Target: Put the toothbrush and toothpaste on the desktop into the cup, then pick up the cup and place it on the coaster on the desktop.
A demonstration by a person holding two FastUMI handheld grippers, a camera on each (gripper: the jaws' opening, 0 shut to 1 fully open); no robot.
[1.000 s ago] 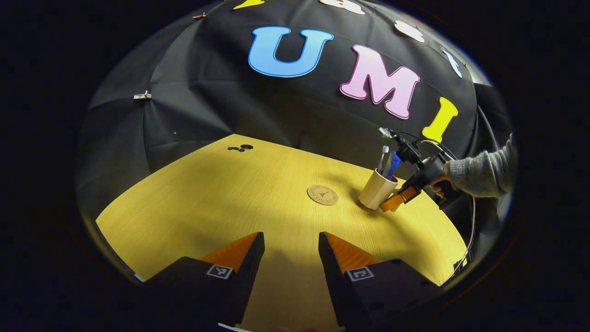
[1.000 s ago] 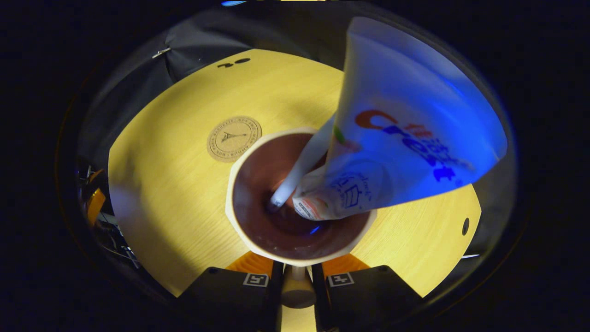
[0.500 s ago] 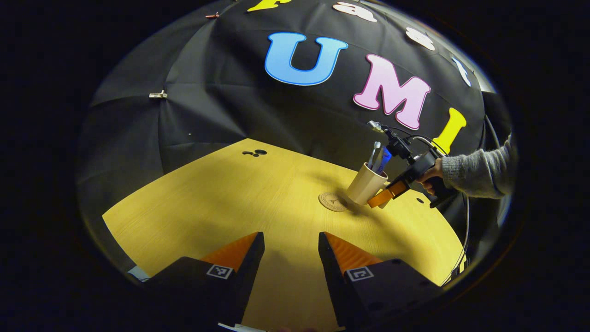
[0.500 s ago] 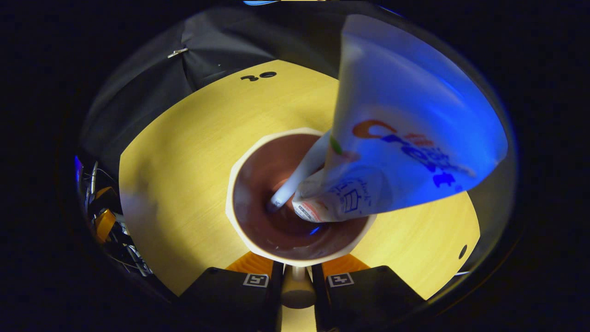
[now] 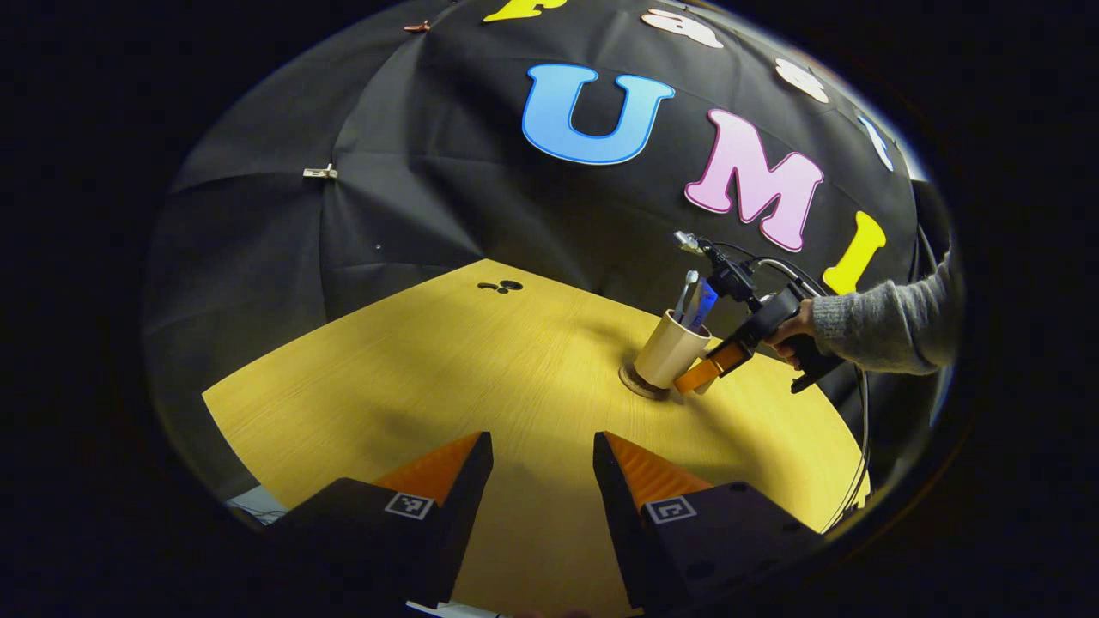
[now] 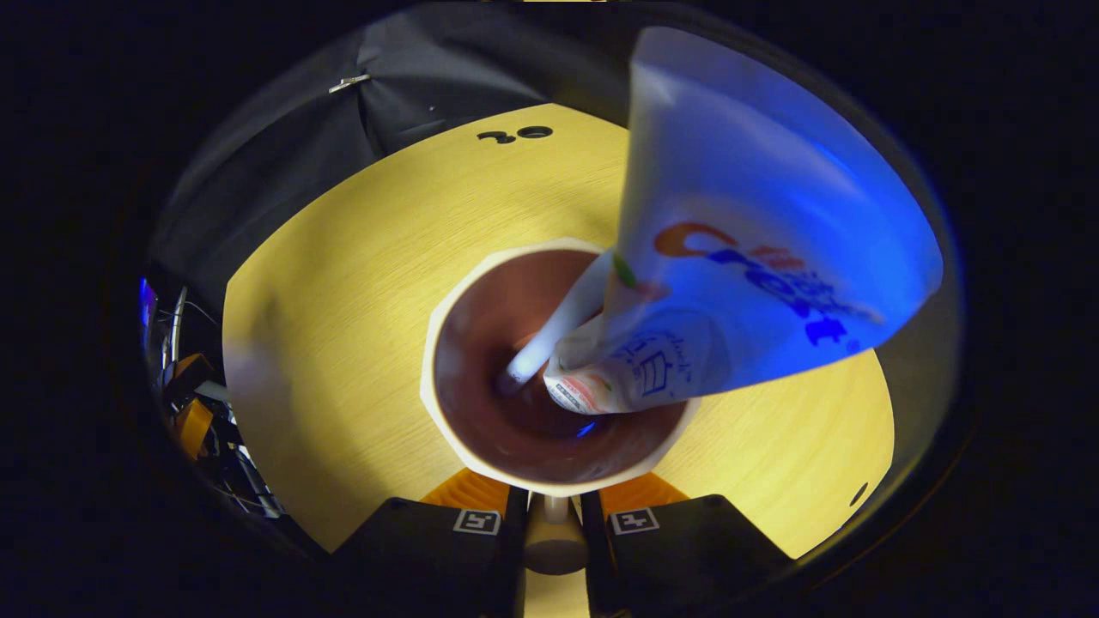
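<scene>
While the right gripper (image 6: 554, 506) clamps the cup (image 5: 670, 350) handle, the cup (holding toothbrush (image 6: 558, 322) and toothpaste (image 6: 755, 257)) sits over the coaster (image 5: 634, 384); the left gripper (image 5: 541, 468) stays released above the desktop (image 5: 446, 369).

The yellow wooden desktop (image 5: 446, 369) carries a coaster (image 5: 637, 385) under the cup (image 5: 670, 350).

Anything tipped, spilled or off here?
Nothing spilled. The cup, gripped by its handle in the right tool, leans slightly over the coaster; toothbrush and toothpaste are inside. Left tool open, idle.
</scene>
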